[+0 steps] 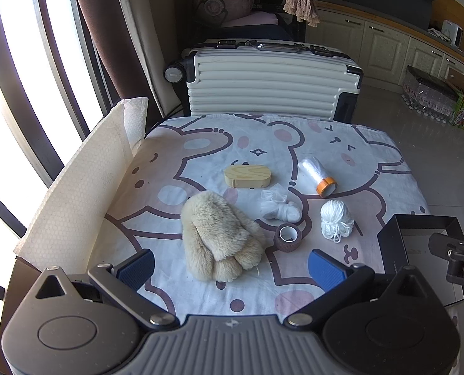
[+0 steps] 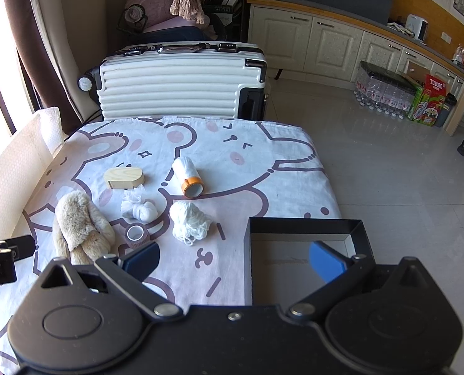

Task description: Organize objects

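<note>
On the bear-print cloth lie a beige plush toy (image 1: 221, 234) (image 2: 80, 228), a wooden oval box (image 1: 247, 175) (image 2: 124, 176), a knotted white cloth (image 1: 280, 207) (image 2: 139, 207), a brown tape roll (image 1: 288, 237) (image 2: 137, 234), a white yarn ball (image 1: 336, 220) (image 2: 189, 220) and a clear film roll with an orange core (image 1: 317, 176) (image 2: 188, 176). A black open box (image 2: 306, 253) (image 1: 419, 250) sits at the near right. My left gripper (image 1: 232, 268) hangs open just short of the plush toy. My right gripper (image 2: 235, 261) is open, straddling the box's left wall.
A white ribbed suitcase (image 1: 272, 81) (image 2: 182, 79) stands behind the table. A white foam sheet (image 1: 85, 187) rises along the table's left edge by the window. Cabinets, a pack of water bottles (image 2: 385, 89) and a tiled floor lie to the right.
</note>
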A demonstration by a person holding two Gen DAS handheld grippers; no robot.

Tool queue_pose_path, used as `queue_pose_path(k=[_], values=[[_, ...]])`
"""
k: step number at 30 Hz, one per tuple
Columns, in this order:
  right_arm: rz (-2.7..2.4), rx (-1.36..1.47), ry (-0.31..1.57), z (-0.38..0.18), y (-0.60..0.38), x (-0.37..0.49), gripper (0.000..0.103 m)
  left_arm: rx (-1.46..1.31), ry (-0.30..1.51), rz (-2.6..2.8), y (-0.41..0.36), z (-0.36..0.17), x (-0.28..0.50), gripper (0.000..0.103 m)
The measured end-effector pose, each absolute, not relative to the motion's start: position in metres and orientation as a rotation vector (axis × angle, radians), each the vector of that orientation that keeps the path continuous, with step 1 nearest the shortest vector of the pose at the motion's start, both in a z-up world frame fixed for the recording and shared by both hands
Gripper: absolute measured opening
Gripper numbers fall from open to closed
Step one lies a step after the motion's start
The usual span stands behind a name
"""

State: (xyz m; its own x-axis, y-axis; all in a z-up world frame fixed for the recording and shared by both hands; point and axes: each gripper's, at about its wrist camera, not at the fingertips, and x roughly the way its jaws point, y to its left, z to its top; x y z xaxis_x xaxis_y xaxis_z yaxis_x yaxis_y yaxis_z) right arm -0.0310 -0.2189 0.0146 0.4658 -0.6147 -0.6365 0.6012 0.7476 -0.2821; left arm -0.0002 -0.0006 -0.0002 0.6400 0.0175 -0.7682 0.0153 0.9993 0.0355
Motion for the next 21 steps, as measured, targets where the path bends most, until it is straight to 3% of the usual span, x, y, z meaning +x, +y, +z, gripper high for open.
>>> queue_pose_path(k=[21], values=[[-0.83, -0.006, 0.787, 0.0147, -0.2179, -0.0313, 0.103, 0.037, 0.876, -0.005, -0.0006, -0.0001, -0.0002, 0.103]])
